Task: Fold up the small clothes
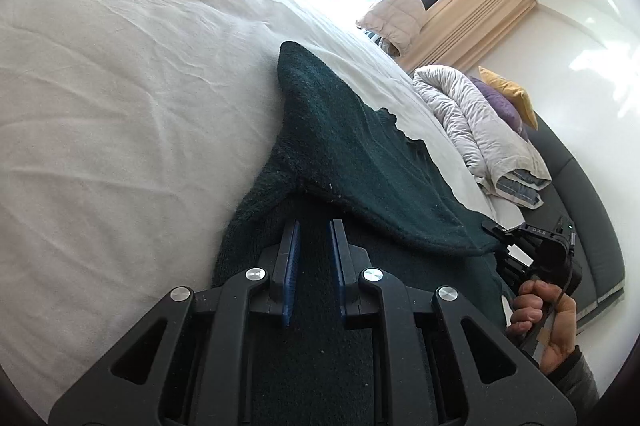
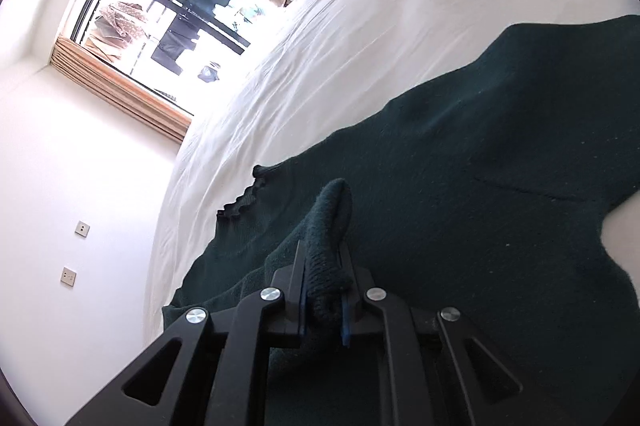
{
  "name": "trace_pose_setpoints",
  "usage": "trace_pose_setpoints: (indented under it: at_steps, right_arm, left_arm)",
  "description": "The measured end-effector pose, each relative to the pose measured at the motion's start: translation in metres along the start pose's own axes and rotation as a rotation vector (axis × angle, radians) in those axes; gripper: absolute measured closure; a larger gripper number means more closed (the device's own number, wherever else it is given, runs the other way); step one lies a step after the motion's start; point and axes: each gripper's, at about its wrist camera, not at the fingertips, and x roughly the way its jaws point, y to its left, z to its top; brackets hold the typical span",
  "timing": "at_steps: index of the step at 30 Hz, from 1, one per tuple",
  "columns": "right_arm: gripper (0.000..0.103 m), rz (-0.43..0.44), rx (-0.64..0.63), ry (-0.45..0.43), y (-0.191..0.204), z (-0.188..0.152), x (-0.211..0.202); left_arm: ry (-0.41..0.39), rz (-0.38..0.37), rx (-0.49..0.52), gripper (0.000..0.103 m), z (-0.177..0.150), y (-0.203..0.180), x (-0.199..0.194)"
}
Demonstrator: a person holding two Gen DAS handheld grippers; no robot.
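The right wrist view shows the right gripper [image 2: 324, 266] with its fingers [image 2: 298, 278] closed on a bunched, ribbed edge of the dark green knitted sweater [image 2: 480, 185], which lies spread on the white bed sheet [image 2: 360, 45]. The left gripper [image 1: 314, 250] hovers over a lifted fold of the same sweater, its blue-padded fingers [image 1: 294, 258] slightly parted and holding nothing. This looks like an early fold, a sleeve or side edge being drawn across the body; the next move likely calls for carrying the pinched edge over flat.
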Motion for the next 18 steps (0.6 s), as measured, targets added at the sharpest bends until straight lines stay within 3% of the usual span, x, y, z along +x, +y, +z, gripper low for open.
trace_pose_setpoints:
  at_steps: [3,10,14,18]
  right_arm:
    - [0.088,-0.038,0.031,0.037,-0.012,-0.009,0.013]
    - [0.087,-0.037,-0.005,-0.033,-0.009,-0.024,-0.004]
    - [0.087,-0.040,-0.011,-0.020,-0.017,-0.024,0.003]
    - [0.089,-0.024,-0.003,-0.017,-0.022,-0.024,0.002]
  left_arm:
    - [0.001,0.005,0.005,0.089,0.002,0.001,-0.003]
    - [0.014,0.075,0.046,0.088,0.012,-0.017,-0.008]
    - [-0.034,0.076,0.069,0.088,0.033,-0.038,-0.023]
    - [-0.072,0.123,0.192,0.088,0.063,-0.074,-0.017]
